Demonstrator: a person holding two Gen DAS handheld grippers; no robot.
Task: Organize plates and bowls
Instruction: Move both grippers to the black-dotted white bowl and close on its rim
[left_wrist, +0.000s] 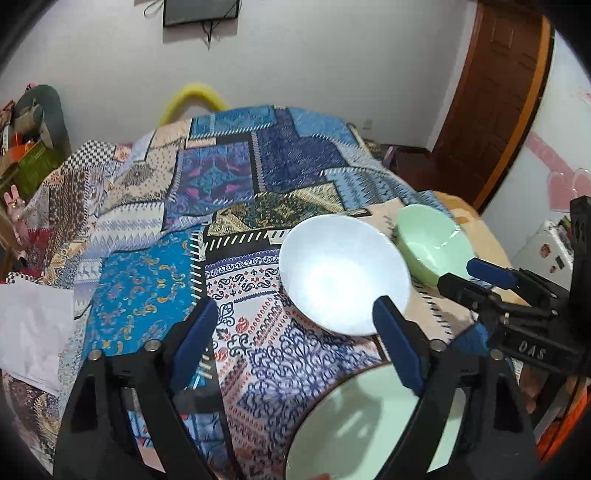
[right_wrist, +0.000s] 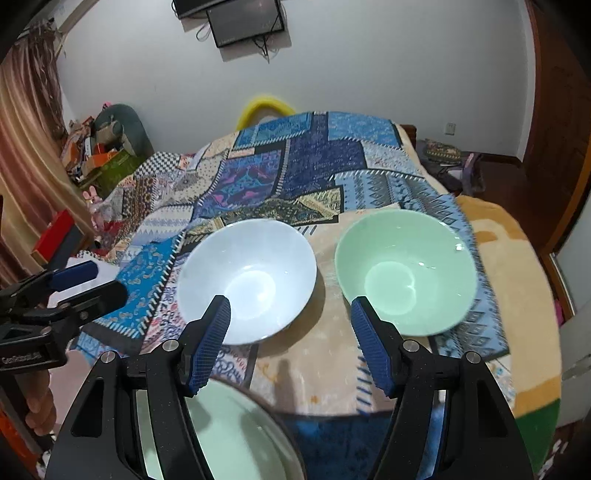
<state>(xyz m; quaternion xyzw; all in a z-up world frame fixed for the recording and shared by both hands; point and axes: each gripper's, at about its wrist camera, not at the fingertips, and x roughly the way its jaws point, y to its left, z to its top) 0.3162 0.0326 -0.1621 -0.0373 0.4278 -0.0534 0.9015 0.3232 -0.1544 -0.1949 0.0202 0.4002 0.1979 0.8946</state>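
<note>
**Left wrist view: both grippers closing in on the bowls**

Left wrist view, nearest first: a pale green dish (left_wrist: 369, 424) lies under the left gripper (left_wrist: 295, 332), its rim beneath the right-hand finger. Jaws stand wide, nothing between them. Just beyond the fingertips, off to the right-hand side, sits the white bowl (left_wrist: 343, 273); the green bowl (left_wrist: 432, 243) touches or nearly touches its far rim.

Right wrist view: right gripper (right_wrist: 291, 339) also apart and empty. White bowl ahead of its left-hand finger, green bowl ahead of its right-hand one, a strip of patchwork cloth (right_wrist: 258, 166) and blanket between them.

Judgement: pick one bowl per gripper. Straddle the near rim with one pad inside and one outside, and squeeze gently since glazed walls likely slip. Nest bowl in bowl, lowered level, clear of the other gripper.
</note>
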